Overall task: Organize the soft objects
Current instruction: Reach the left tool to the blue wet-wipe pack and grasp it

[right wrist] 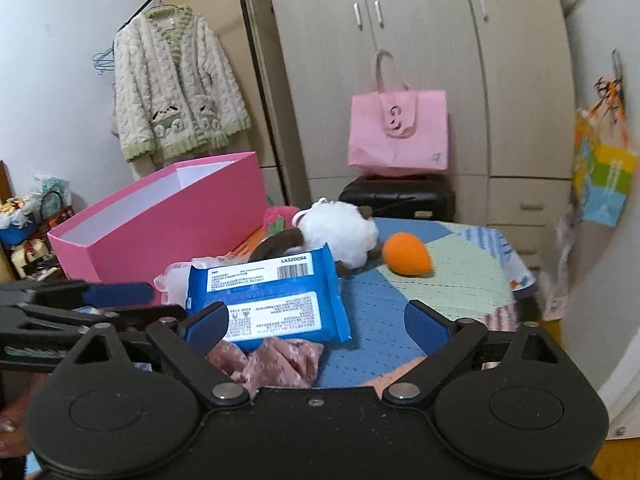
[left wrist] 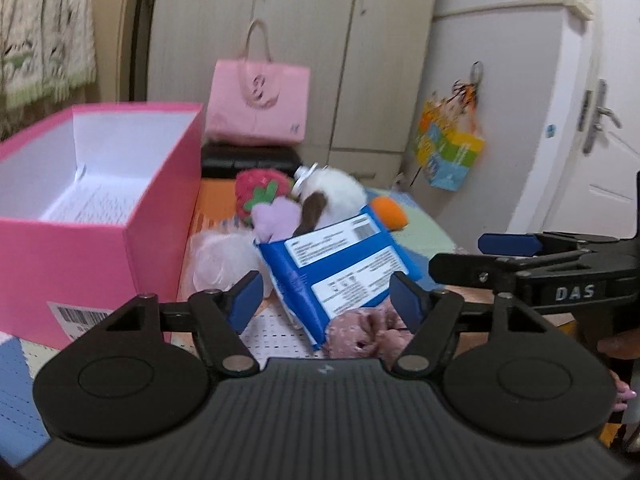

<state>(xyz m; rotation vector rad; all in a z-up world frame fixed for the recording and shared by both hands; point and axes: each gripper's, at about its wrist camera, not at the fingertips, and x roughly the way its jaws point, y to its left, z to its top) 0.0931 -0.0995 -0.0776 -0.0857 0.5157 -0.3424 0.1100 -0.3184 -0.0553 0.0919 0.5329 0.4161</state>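
Observation:
A pile of soft things lies on the table: a blue wipes pack [left wrist: 340, 268] [right wrist: 268, 296], a pink scrunchie [left wrist: 368, 332] [right wrist: 272, 360], a white and brown plush [left wrist: 336, 192] [right wrist: 340, 232], a strawberry plush [left wrist: 260, 192], a lilac plush [left wrist: 276, 216], an orange egg-shaped sponge [left wrist: 390, 210] [right wrist: 406, 260] and a pale pink puff [left wrist: 220, 260]. An open pink box [left wrist: 92, 232] [right wrist: 168, 220] stands left of them. My left gripper [left wrist: 326, 300] is open with its jaws either side of the wipes pack. My right gripper [right wrist: 316, 326] is open over the pack and scrunchie.
A pink tote bag [left wrist: 260, 104] [right wrist: 398, 132] rests on a black case [right wrist: 400, 196] behind the table. Wardrobe doors stand behind. A colourful bag [left wrist: 448, 148] hangs on the right wall. A fleece jacket [right wrist: 176, 92] hangs at the left. The right gripper shows in the left wrist view [left wrist: 540, 268].

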